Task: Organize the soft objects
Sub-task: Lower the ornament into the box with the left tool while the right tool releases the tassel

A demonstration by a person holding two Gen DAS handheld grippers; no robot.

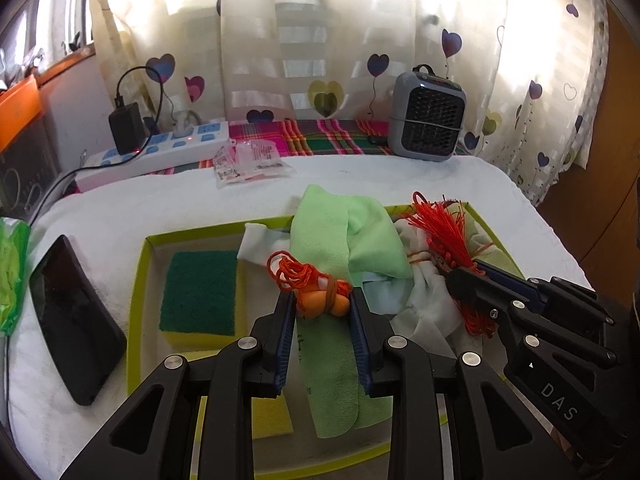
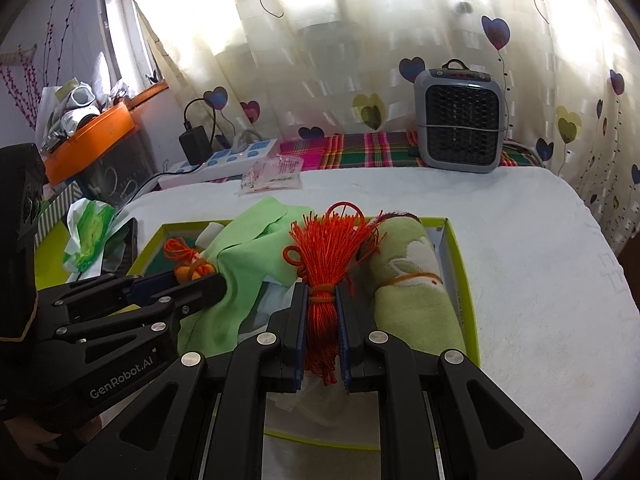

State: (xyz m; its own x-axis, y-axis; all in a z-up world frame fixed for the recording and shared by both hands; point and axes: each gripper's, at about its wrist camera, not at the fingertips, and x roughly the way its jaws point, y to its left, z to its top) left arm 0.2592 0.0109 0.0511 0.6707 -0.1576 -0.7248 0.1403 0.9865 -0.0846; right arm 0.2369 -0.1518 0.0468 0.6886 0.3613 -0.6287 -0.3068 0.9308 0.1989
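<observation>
A lime-rimmed shallow box (image 1: pixel 136 280) lies on a white towel and holds soft items. My left gripper (image 1: pixel 322 296) is shut on a pair of orange earplugs wound in orange cord (image 1: pixel 320 308), low over a light green cloth (image 1: pixel 340 240). A green and yellow sponge (image 1: pixel 200 292) lies flat in the box's left end. My right gripper (image 2: pixel 322 288) is shut on a red tassel of strings (image 2: pixel 332 240), bound with a rubber band, just above a crumpled white cloth (image 1: pixel 424 280). A rolled green towel (image 2: pixel 412 280) with a band lies along the box's right wall.
A black phone (image 1: pixel 76 320) lies left of the box, beside a green plastic bag (image 1: pixel 12 272). At the back are a power strip (image 1: pixel 160 152) with a charger, a clear packet (image 1: pixel 248 162) and a grey heater (image 1: pixel 428 120). Curtains hang behind.
</observation>
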